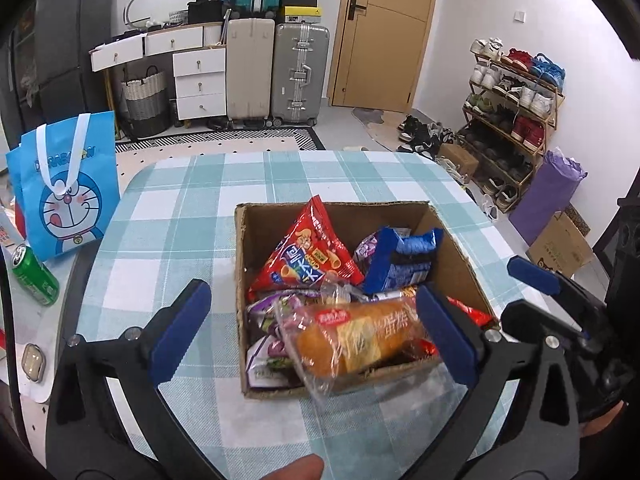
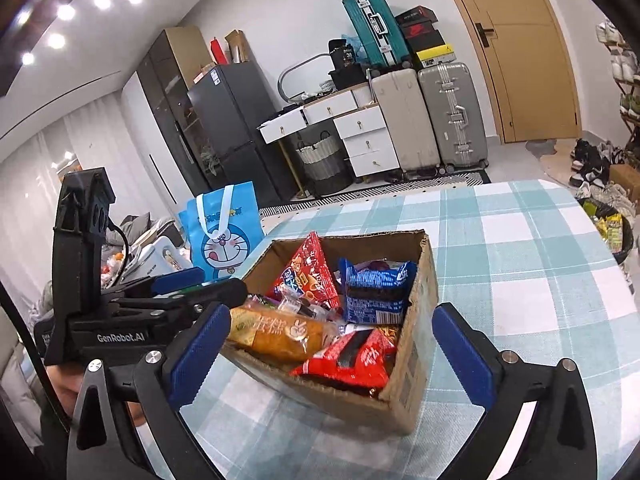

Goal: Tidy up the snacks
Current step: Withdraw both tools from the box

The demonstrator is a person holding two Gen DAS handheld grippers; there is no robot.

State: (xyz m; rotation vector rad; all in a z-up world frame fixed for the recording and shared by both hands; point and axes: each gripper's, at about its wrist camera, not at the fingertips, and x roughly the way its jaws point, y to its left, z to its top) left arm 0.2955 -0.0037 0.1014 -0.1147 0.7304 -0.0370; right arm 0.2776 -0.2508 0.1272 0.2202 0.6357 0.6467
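- Both grippers hang over a cardboard box of snacks on a checked tablecloth; the left gripper has its blue-padded fingers spread wide, nothing clamped.
- A clear-wrapped cake loaf lies on top of the pile at the box's near edge, between the left fingers but free of both pads, one wrapper end spilling over the rim.
- The right gripper is likewise wide apart and empty, with the box's near corner between its fingers.
- Beyond the fingertips, inside the box: a red chip bag propped upright, a blue packet leaning beside it, purple packs beneath, and a red pack at the near wall.
- No snack is visible loose on the cloth, so the gathering looks largely done.
- What may remain, by the look of it: settling the overhanging loaf fully inside.
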